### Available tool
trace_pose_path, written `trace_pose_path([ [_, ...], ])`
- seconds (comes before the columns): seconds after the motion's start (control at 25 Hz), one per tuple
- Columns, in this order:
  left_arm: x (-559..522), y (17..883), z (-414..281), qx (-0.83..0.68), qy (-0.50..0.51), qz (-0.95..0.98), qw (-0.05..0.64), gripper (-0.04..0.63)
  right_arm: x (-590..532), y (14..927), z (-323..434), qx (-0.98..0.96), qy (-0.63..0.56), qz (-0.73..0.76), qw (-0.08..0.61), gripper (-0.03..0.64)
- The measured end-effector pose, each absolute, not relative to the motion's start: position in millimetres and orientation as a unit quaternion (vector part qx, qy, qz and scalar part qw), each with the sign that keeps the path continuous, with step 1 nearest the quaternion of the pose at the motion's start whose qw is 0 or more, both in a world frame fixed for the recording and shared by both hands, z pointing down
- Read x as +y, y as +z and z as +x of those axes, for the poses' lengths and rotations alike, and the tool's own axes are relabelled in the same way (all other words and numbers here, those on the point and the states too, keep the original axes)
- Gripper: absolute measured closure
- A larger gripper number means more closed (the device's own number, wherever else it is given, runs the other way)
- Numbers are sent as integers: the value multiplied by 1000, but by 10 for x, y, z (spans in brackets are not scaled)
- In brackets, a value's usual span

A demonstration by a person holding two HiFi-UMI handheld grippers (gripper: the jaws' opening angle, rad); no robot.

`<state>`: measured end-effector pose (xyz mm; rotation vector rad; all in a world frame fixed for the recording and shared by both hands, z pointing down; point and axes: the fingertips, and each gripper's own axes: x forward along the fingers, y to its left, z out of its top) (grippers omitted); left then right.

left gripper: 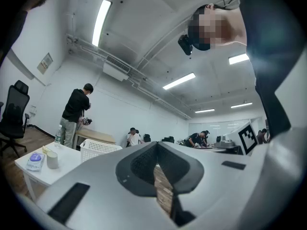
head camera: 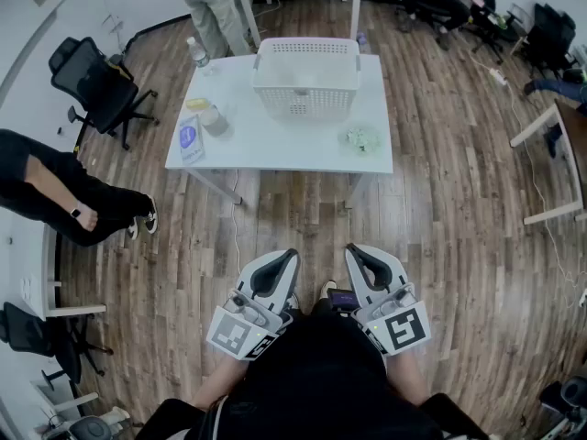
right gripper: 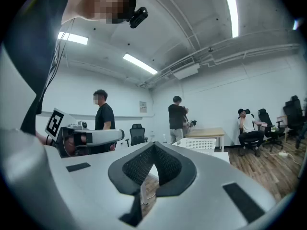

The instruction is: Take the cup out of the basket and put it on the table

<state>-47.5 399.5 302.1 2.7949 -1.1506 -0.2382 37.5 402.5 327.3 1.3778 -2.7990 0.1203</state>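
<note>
1. Your left claw point(head camera: 290, 257) and your right claw point(head camera: 352, 251) are both closed, tip against tip, with nothing between the jaws. You hold them near your body, well apart from the tabletop point(head camera: 275, 149).
2. The white basket point(head camera: 307, 48) stands at the far side of the tabletop. The cup should be inside it, but from this view I cannot make it out clearly.
3. I judge that the cup is light and stiff. Its material I cannot tell. A thin plastic or paper wall can bend under a hard squeeze, and a smooth glass or ceramic wall can slip and break if it falls.
4. The walls of the basket are high, so a grip from the side has probably little room. It seems better to come from above and take the rim, with one jaw inside the cup and one outside.
5. The basket looks light too and may slide or rise with the cup. Your free claw can steady its rim.
6. For setting down, the bare part in front of the basket seems safe, away from the jar point(head camera: 213, 119) and the bottle point(head camera: 197, 55).
</note>
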Motion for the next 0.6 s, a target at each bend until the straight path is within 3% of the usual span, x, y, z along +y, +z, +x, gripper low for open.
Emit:
trace_pose_path([
  [0.6,4189,3093,-315,-393,-61,915,62,584,4202,3233,503,-902,43,430,-12,592],
])
